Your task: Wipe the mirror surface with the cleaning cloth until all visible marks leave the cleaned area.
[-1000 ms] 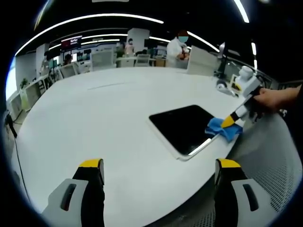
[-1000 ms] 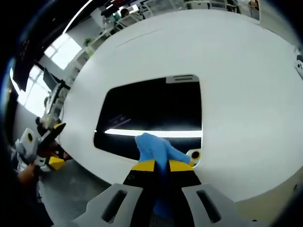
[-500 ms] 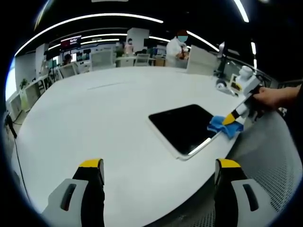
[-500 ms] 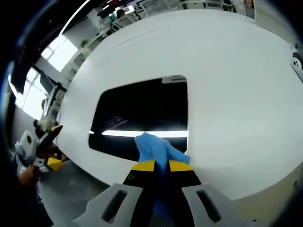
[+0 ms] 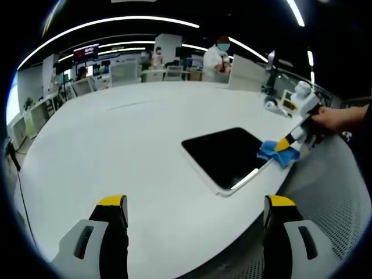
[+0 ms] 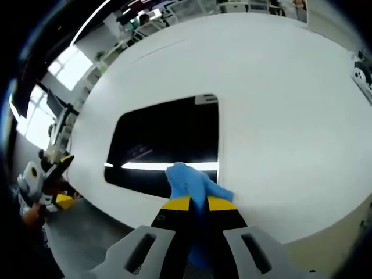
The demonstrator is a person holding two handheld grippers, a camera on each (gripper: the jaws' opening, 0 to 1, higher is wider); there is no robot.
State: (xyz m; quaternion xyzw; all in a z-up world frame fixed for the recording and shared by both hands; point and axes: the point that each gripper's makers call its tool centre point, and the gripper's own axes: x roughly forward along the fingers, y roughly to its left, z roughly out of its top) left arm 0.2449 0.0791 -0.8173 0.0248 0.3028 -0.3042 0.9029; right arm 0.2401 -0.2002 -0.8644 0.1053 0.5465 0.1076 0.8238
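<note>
The right gripper (image 6: 197, 203) clenches a crumpled blue cleaning cloth (image 6: 195, 185) at the dark rectangular mirror's (image 6: 168, 145) corner; the left gripper (image 5: 195, 209) hangs released above the round white table (image 5: 116, 145).

I see the mirror (image 6: 168, 145) as dark, glossy glass; it reflects a bright strip of light, and its thin frame looks like smooth pale plastic. The cloth (image 6: 195, 186) is soft blue fabric, matt and wrinkled. The table (image 5: 116, 145) is white, smooth and matt. My right gripper (image 6: 197, 204) looks like hard plastic, grey with yellow tips.
</note>
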